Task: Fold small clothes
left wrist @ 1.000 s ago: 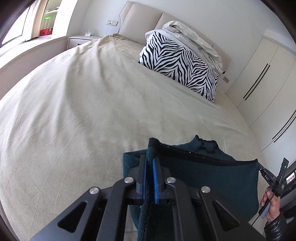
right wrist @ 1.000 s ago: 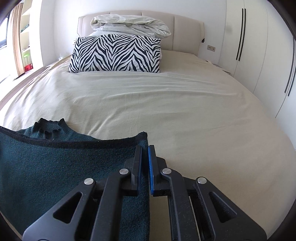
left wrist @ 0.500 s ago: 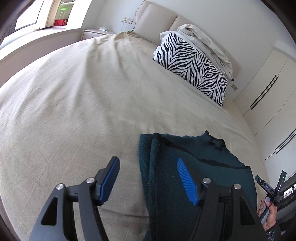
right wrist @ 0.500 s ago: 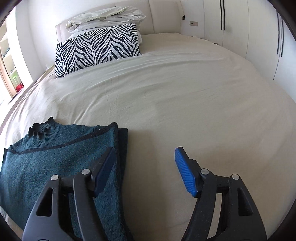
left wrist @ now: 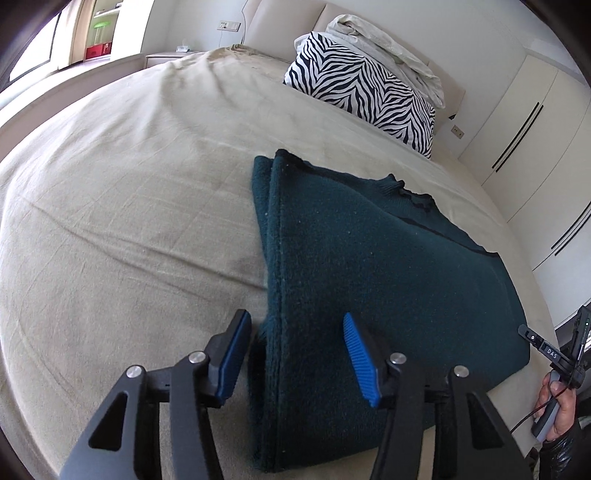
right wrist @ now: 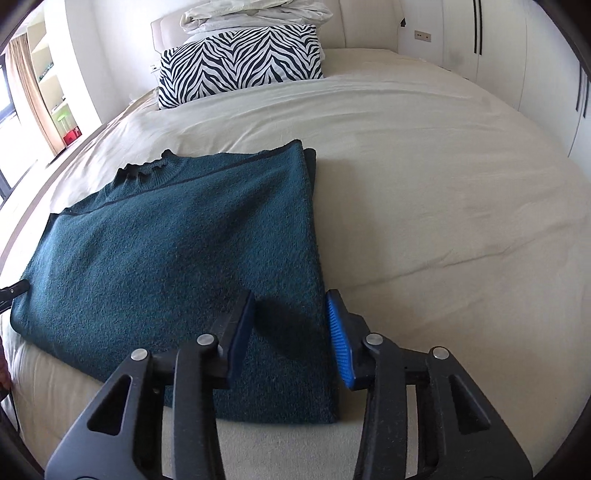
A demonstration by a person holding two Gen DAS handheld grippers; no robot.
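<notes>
A dark teal knitted sweater [left wrist: 369,266] is laid flat on the beige bedspread [left wrist: 129,192] of a wide bed, near the bed's near edge. It is folded over on itself: a dark hem line runs across it below the ribbed collar [right wrist: 142,170], and doubled layers are seen along both of its side edges.

The left gripper [left wrist: 293,354] is held low over the sweater's left side edge. Its blue-padded fingers [left wrist: 360,360] are spread apart and are closing; the stacked edge of the knit lies between them, but it is not pressed by either pad. The left pad is seen over the bedspread just beside the fabric, the right pad over the sweater itself.

The right gripper [right wrist: 291,336] is held over the sweater's right side edge near its near corner. Its jaws are also apart and closing, with the folded edge between them and no pinch yet visible. The right pad sits just outside the edge, the left pad above the knit, where a shadow is cast.

In the left wrist view, a hand [left wrist: 559,410] in a dark sleeve is seen at the lower right, wrapped around a gripper handle.

A zebra-striped pillow [right wrist: 240,62] is propped at the headboard, with a crumpled pale duvet [right wrist: 255,13] piled on it, well apart from the sweater. White wardrobe doors [left wrist: 535,147] are seen beyond the bed.
</notes>
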